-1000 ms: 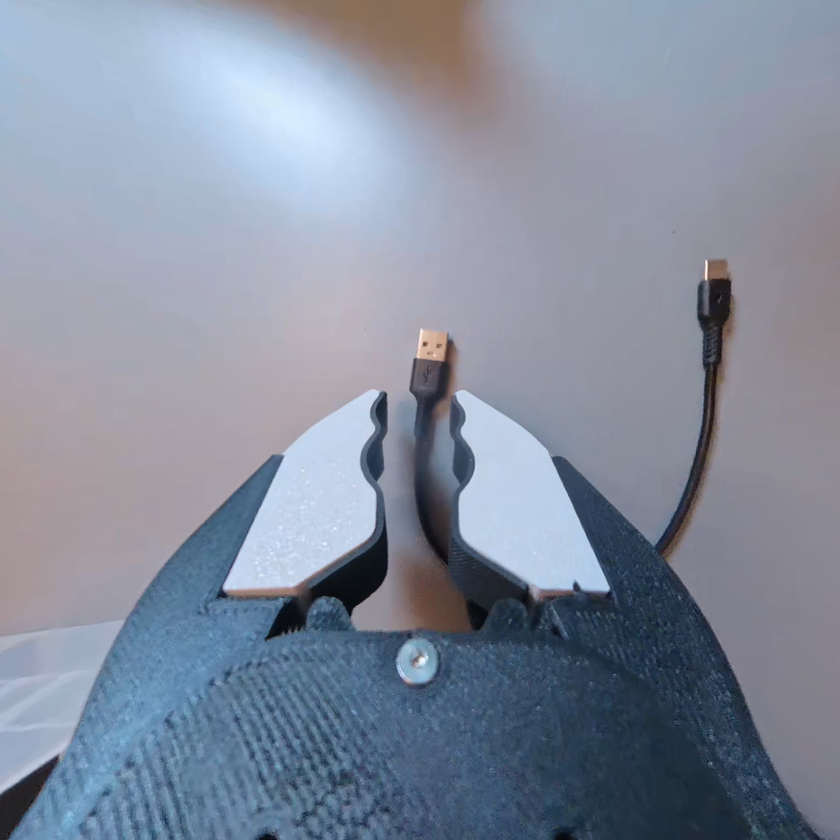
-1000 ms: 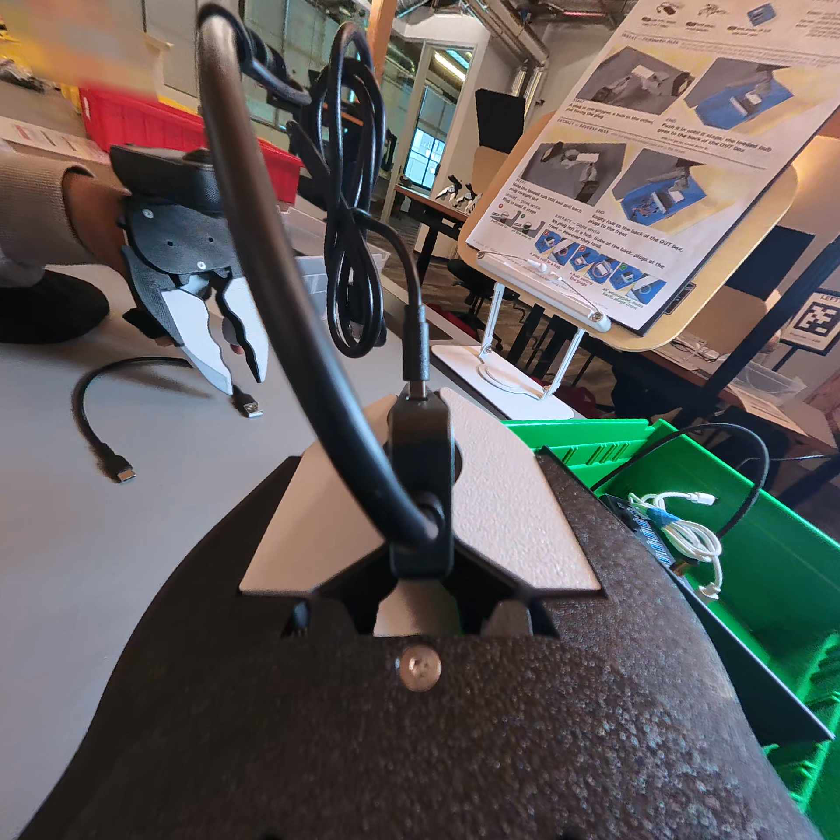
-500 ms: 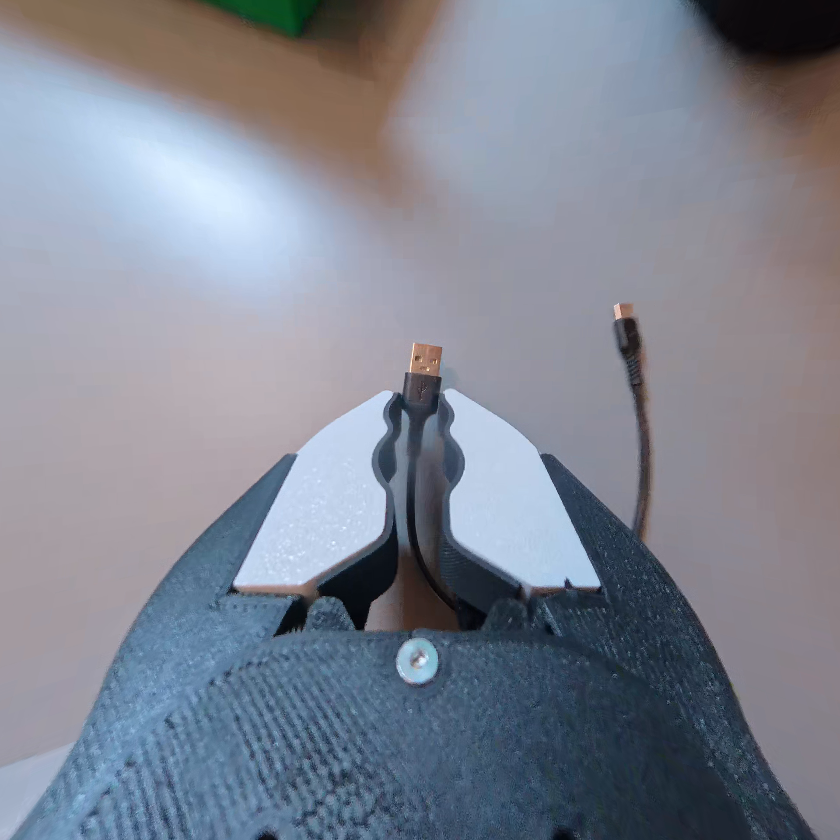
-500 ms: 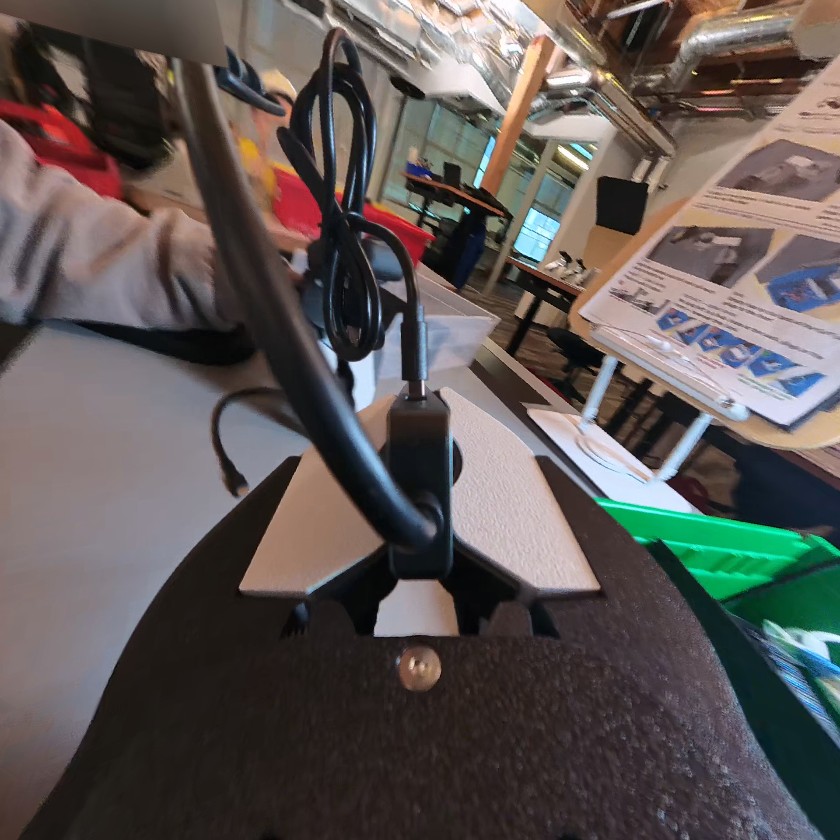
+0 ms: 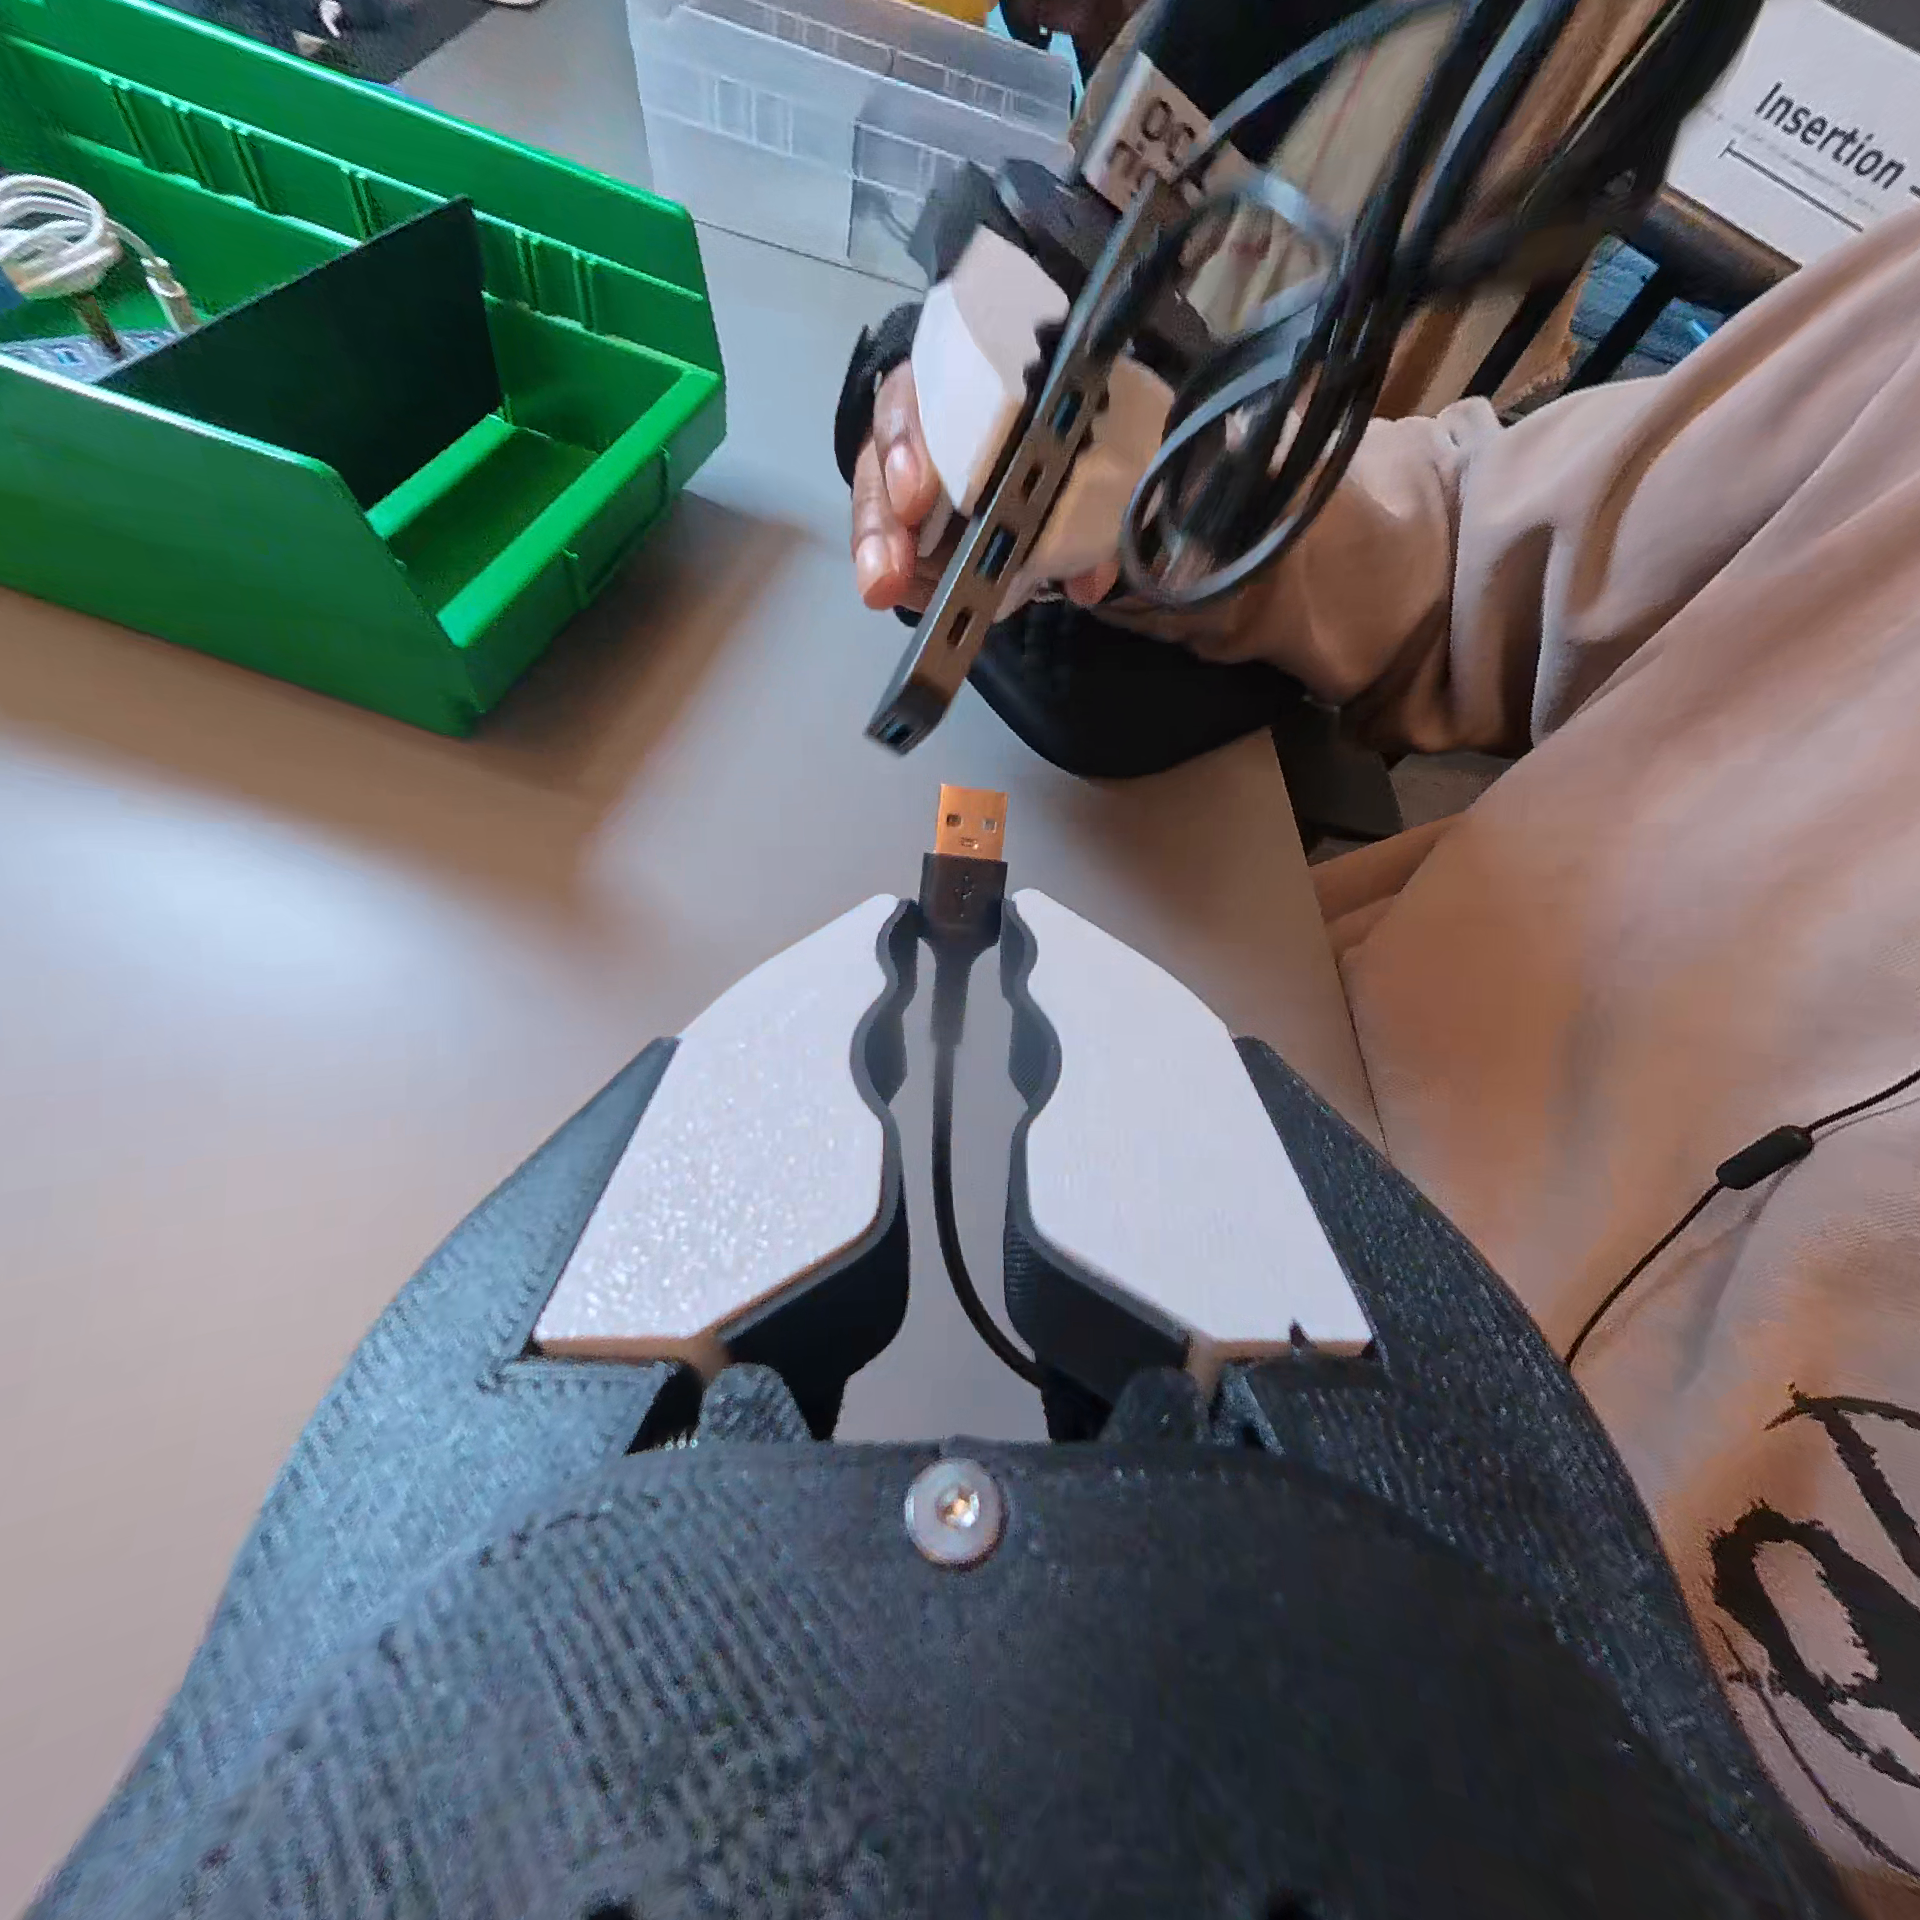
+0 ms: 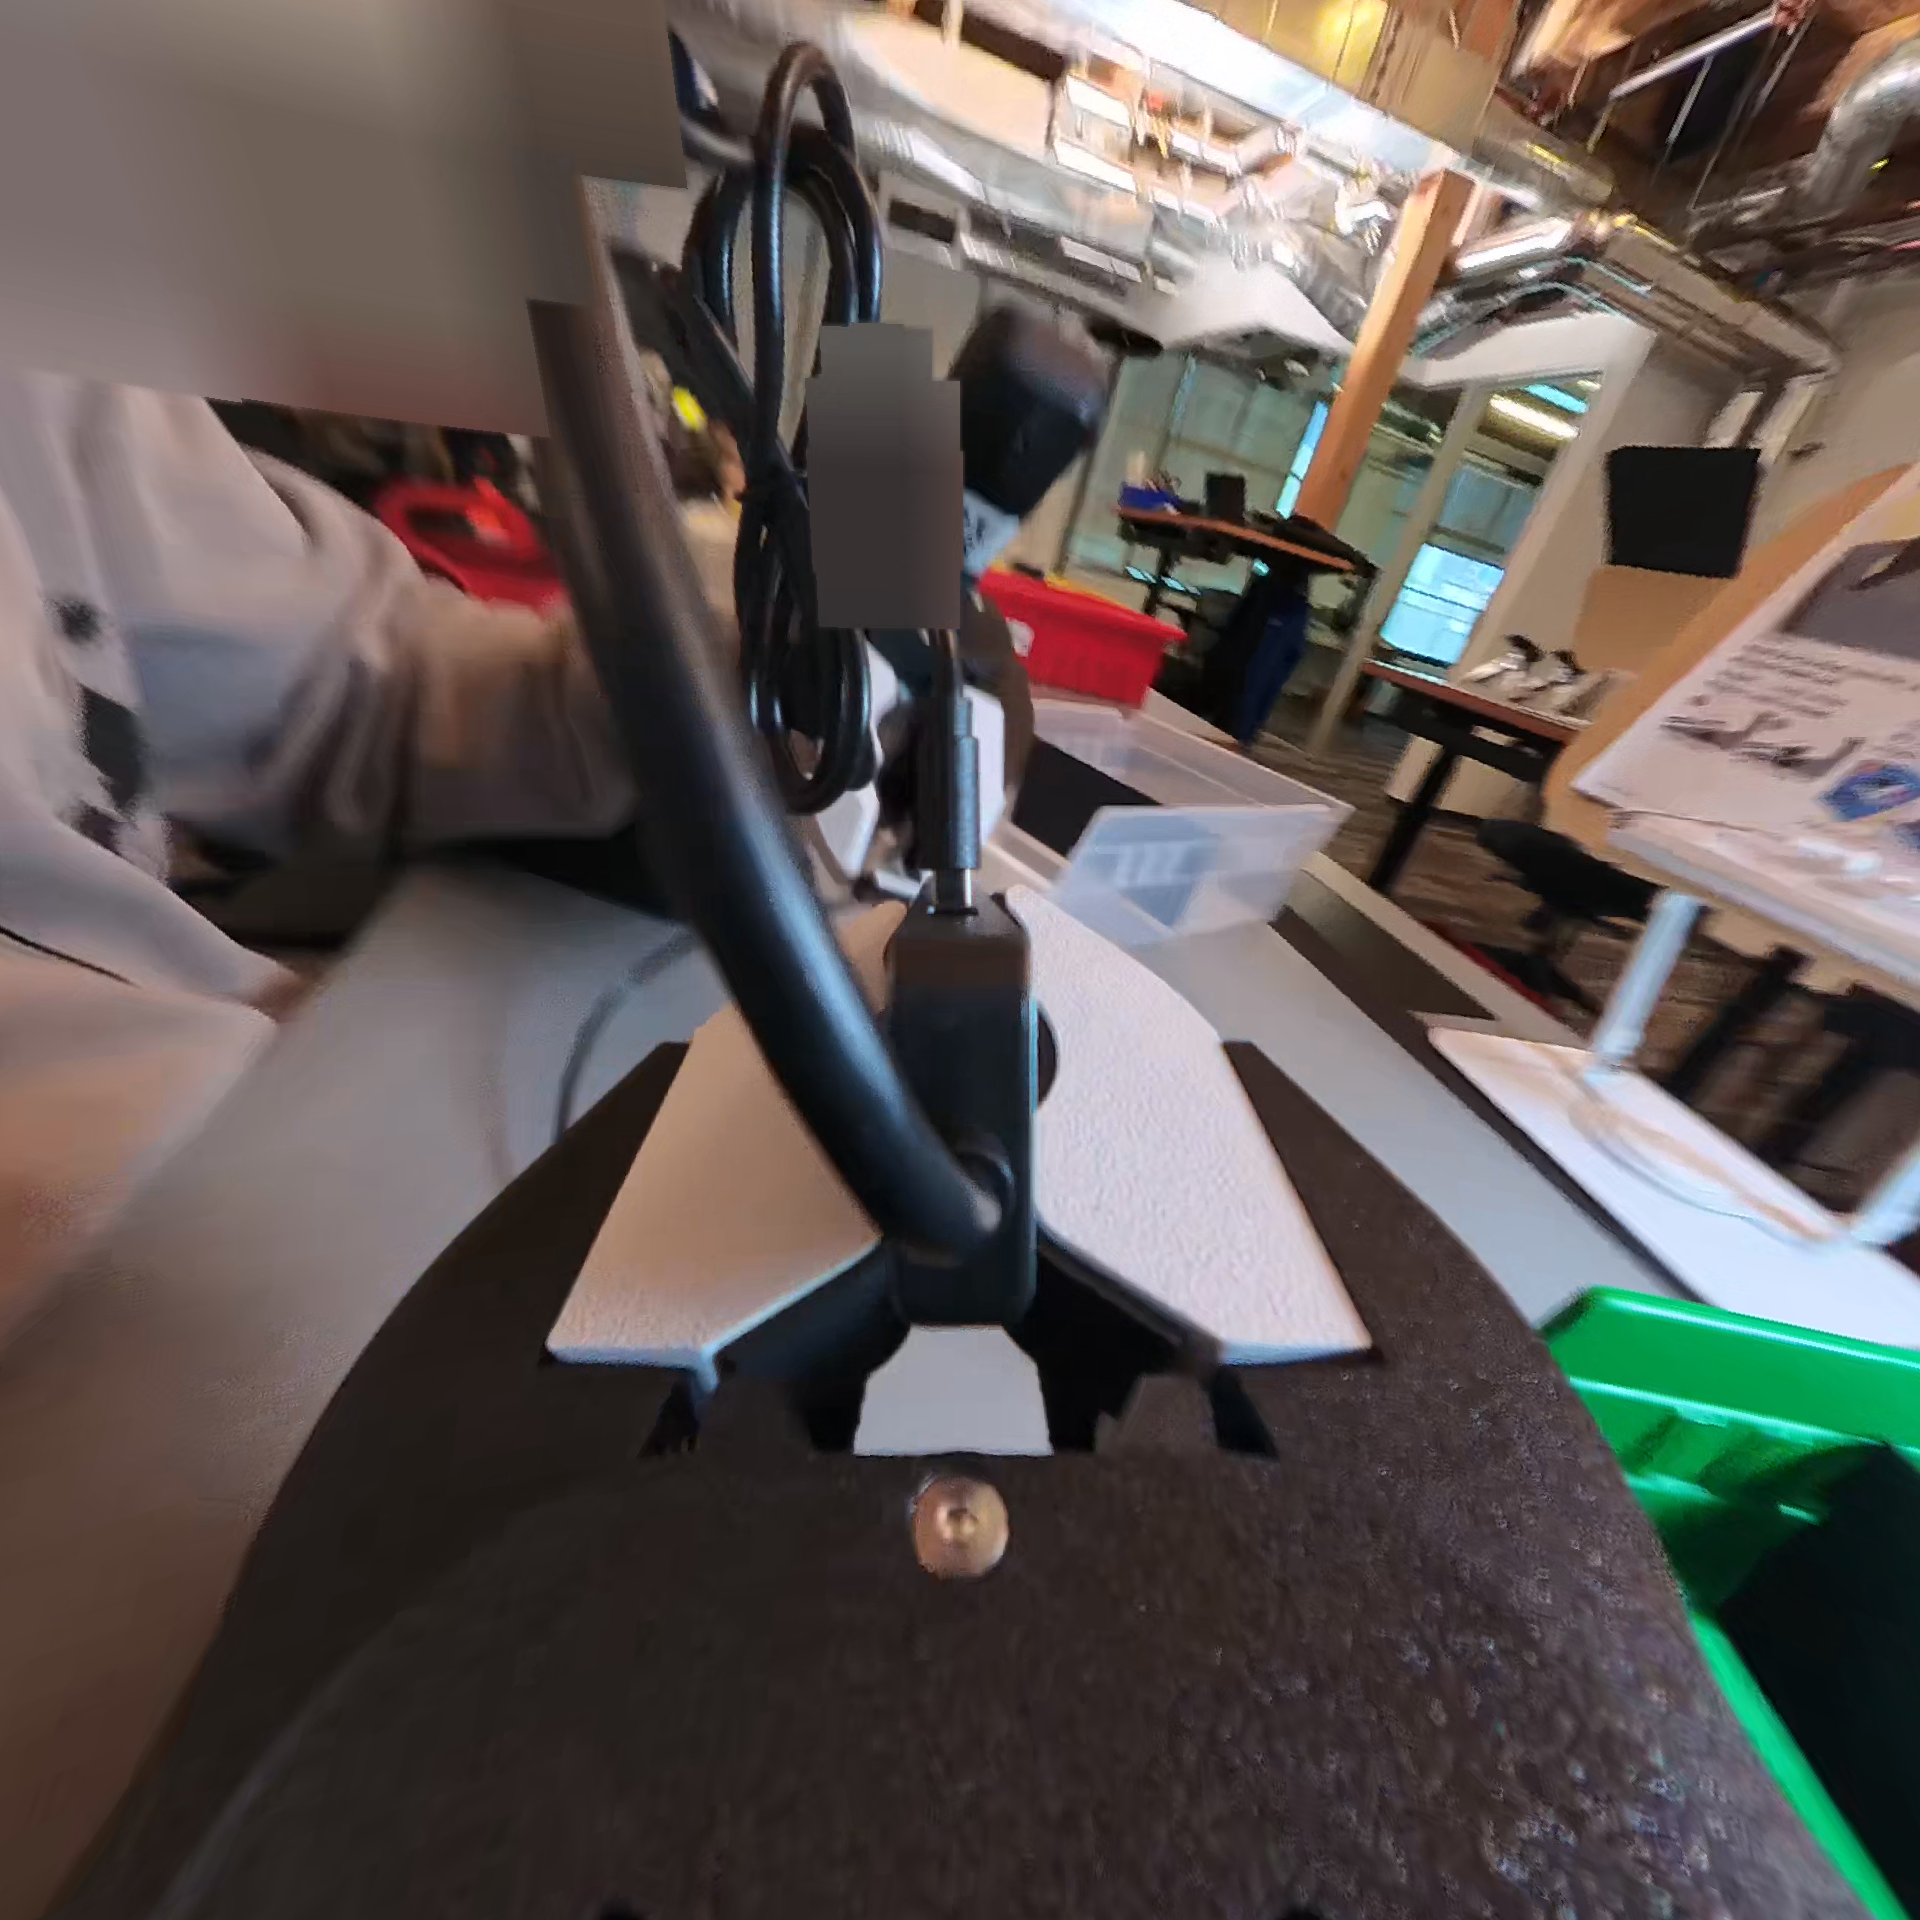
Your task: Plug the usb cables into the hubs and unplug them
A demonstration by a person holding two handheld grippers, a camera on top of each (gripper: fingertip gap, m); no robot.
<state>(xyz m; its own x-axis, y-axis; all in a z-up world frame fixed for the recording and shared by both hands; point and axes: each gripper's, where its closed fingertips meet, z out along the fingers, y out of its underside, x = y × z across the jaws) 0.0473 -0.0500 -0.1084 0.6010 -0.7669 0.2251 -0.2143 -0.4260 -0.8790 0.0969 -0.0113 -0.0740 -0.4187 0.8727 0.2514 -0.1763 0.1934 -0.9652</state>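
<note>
My left gripper is shut on the black plug body of a USB-A cable, lifted off the table, its gold metal end pointing forward. A short way ahead, the right gripper holds a slim black USB hub slanted, its lower end toward the plug, a row of ports on its edge. In the right wrist view my right gripper is shut on that hub, seen end-on. A black cable is plugged into its top and loops in a coil.
A green bin with a black divider stands at the left on the grey table; it also shows in the right wrist view. A clear box sits behind. A person's beige sleeve fills the right side. A paper stand is at right. Across from one pair of fingers to the other is roughly 8 centimeters.
My left gripper closed on the USB-A plug, lifted it off the table and swung toward the hub. The right gripper turned left with the hub.
</note>
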